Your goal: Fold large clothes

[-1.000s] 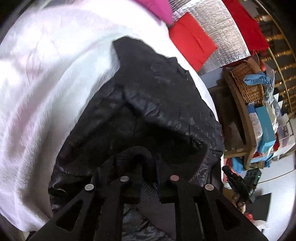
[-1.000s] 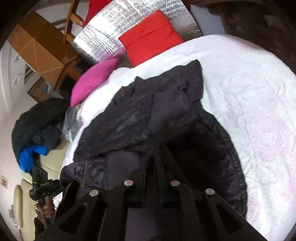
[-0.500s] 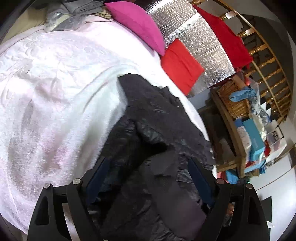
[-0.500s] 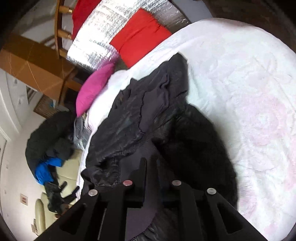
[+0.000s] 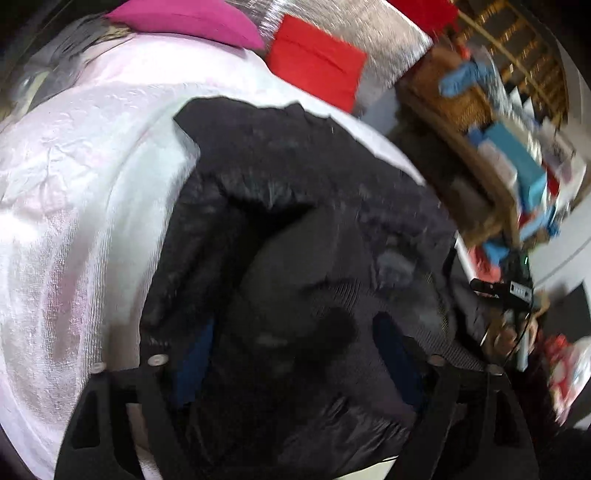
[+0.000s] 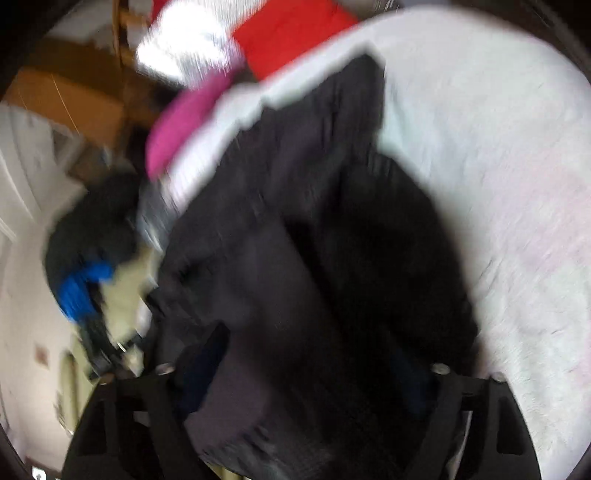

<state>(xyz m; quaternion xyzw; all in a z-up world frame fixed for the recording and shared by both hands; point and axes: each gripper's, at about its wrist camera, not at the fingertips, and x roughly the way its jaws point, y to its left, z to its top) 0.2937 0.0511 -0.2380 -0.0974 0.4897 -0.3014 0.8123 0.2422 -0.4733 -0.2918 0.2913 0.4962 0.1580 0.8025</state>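
On the white bed [image 5: 74, 206], the black jacket [image 5: 295, 206] lay bunched toward the bed's right side, its far end reaching toward the pink pillow [image 5: 192, 18] and red cushion [image 5: 317, 62] at the head. A second earlier the left tool [image 5: 291, 354] had been clenched on a fold of the jacket; its jaws had since opened wide and then eased in a little. Now they stood apart with the dark cloth lying loose between them, the blue pads clear of it, so the cloth was released. To the right, the right tool [image 6: 299, 365] had made the same change slightly later: clamped shut on the cloth a second before, its jaws had just been opening and now stood wide, the jacket's grey lining slumped between them without being pinched, as far as the heavy blur allowed. Both releases together suggested that one fold had been laid down and let go. The jacket still looked lumpy and only partly folded, so a fresh grasp elsewhere probably lay ahead.
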